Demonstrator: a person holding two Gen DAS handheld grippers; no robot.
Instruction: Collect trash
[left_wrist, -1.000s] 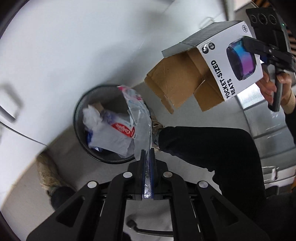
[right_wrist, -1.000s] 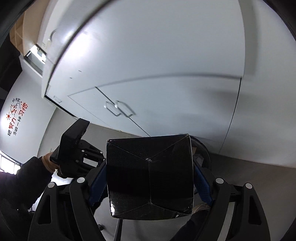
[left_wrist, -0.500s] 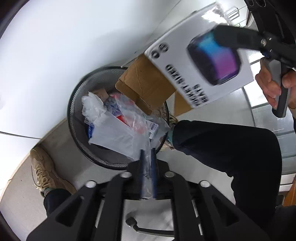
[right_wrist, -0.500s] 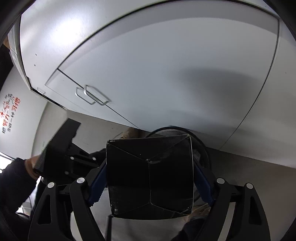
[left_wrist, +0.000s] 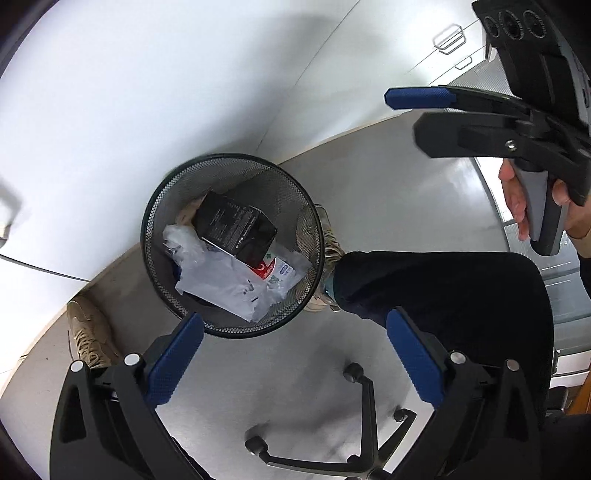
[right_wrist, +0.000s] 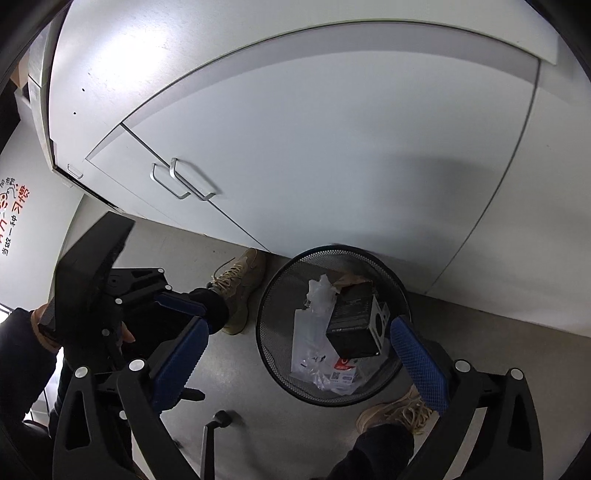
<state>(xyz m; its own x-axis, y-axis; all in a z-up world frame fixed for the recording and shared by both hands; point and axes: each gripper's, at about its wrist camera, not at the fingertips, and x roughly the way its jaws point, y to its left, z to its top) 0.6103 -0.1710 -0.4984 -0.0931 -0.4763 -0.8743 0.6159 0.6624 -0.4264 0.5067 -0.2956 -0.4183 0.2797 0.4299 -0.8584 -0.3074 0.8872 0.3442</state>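
Office corner, down at floor level by the storage cabinets.

Pale grey cabinet doors (right_wrist: 314, 155) with metal loop handles (right_wrist: 184, 181) fill the top of the right wrist view; a smooth grey floor (right_wrist: 280, 413) runs beneath. At lower centre sits a black wire-mesh wastebasket (right_wrist: 273, 332), and the star base of a swivel chair (left_wrist: 365, 435) with castors shows at the bottom of the left wrist view. A wall sign (right_wrist: 14, 218) with red and black characters hangs at far left.

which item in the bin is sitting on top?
The black box, tilted, lies on top in the mesh wastebasket. The white plastic bag and the red-and-white wrapper lie beneath it.
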